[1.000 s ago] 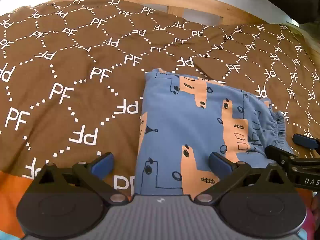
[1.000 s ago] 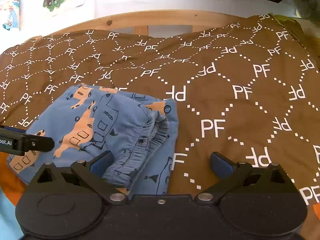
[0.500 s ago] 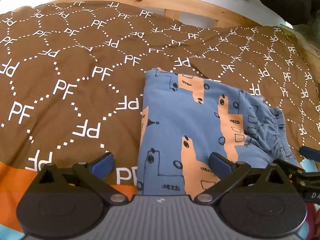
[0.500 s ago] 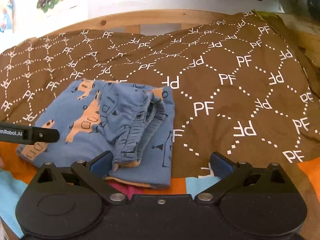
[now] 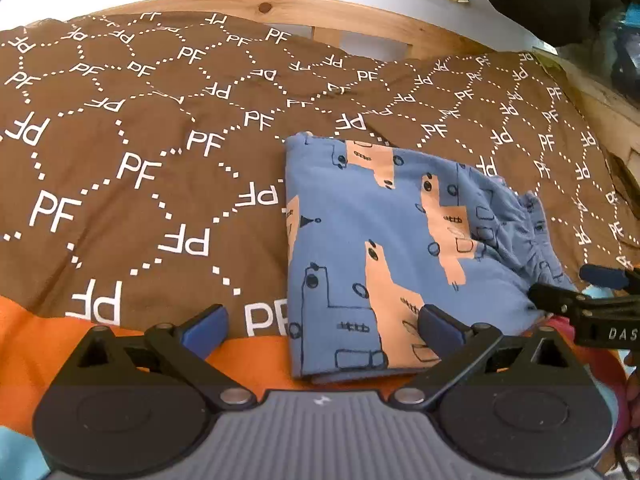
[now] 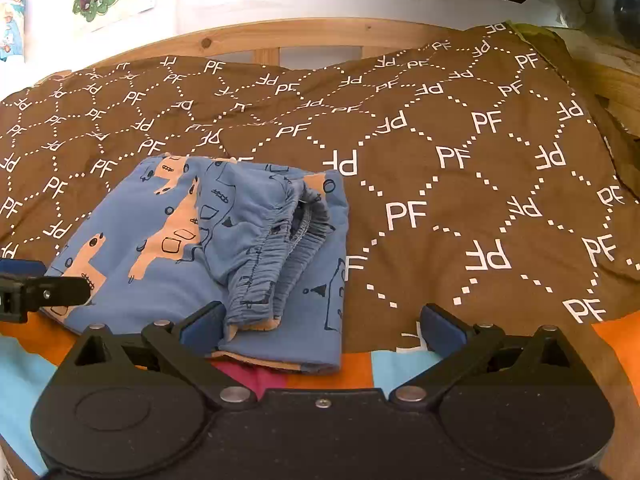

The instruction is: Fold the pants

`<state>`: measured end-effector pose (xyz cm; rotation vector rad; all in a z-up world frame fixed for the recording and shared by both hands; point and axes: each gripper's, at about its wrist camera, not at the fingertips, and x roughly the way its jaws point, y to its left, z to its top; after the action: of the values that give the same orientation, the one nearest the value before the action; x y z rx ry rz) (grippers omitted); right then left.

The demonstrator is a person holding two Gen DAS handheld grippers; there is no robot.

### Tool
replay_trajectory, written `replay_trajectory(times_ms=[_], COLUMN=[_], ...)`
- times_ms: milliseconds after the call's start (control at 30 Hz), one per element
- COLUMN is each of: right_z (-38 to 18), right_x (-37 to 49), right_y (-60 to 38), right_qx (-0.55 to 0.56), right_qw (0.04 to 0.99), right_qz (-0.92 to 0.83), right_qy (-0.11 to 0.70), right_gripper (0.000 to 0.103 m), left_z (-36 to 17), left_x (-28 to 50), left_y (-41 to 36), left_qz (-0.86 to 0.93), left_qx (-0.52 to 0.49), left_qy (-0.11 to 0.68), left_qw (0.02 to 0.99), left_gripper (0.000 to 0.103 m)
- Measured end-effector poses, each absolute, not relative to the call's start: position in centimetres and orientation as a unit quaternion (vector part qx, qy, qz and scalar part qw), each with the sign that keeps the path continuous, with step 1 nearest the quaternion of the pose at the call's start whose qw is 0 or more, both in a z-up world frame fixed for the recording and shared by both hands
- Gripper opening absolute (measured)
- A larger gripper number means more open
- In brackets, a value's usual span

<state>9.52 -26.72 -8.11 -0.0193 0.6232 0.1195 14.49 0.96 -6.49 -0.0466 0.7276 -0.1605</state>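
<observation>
Both grippers spread wide, holding nothing. Left gripper (image 5: 322,326) low at the near-left corner of the folded pants (image 5: 384,248); right gripper (image 6: 320,322) at the waistband side. Pants lie folded on the brown bedspread (image 5: 140,168), near edge over the orange sheet (image 5: 24,344). Versus 1 s ago, both grippers have backed off toward the near edge; pants unchanged.

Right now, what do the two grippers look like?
Left gripper: black linkage arms, round black pivot housings, blue finger pads, grey ribbed body with a small white logo. Right gripper: same black linkages and blue pads, black body, white lettering along its side. No cables or sleeves visible.
</observation>
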Motion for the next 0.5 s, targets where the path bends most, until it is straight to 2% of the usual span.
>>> replay_trajectory(times_ms=[267,400,500], right_z=[-7.3,-5.6,-4.8], right_x=[8.1,7.5,8.9], right_y=[-26.0,-26.6,-27.3], right_qx=[-0.009,0.015,0.038], right_qw=[0.944,0.959,0.957], right_qz=[0.05,0.057,0.096], right_qy=[0.325,0.279,0.271], right_gripper=[0.102,0.102,0.102], left_z=[-6.3,-5.3,-4.6], left_x=[10.9,9.9,10.3], left_y=[0.8,2.2,2.4], left_qz=[-0.076,-0.109,-0.123], left_qx=[0.031,-0.01,0.002], left_qy=[0.357,0.34,0.347], left_qw=[0.93,0.934,0.93], left_gripper=[0.103,0.103,0.103])
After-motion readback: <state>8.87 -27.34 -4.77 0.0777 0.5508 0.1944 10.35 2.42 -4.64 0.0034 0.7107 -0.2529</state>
